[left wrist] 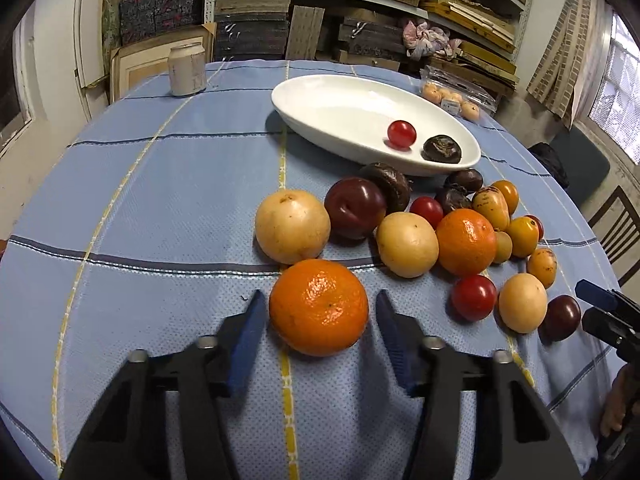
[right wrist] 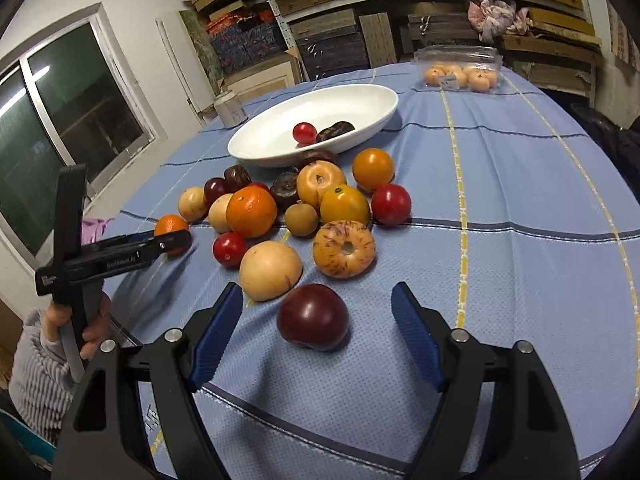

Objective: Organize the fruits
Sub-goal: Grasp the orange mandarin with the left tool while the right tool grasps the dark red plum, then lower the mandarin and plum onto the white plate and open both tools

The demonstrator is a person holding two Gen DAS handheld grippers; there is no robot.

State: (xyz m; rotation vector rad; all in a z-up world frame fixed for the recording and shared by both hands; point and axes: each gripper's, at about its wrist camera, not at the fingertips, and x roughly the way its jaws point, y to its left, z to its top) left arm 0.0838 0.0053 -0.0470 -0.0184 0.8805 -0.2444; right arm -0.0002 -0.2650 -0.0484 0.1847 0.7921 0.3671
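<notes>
Left fingers bracket the orange, lower centre, not gripping yet; squeeze evenly. Right fingers released around the plum.

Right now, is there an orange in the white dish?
No, the white dish holds only a small red tomato and a dark fruit.

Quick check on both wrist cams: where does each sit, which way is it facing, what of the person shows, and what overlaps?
Left wrist: on the left tongs, angled down at the nearest orange between open pads; right tongs at the right edge.
Right wrist: on the right tongs, angled down at a dark plum; left tongs, hand and sleeve at left.
Shared: white dish, fruit pile, can, blue tablecloth.
</notes>
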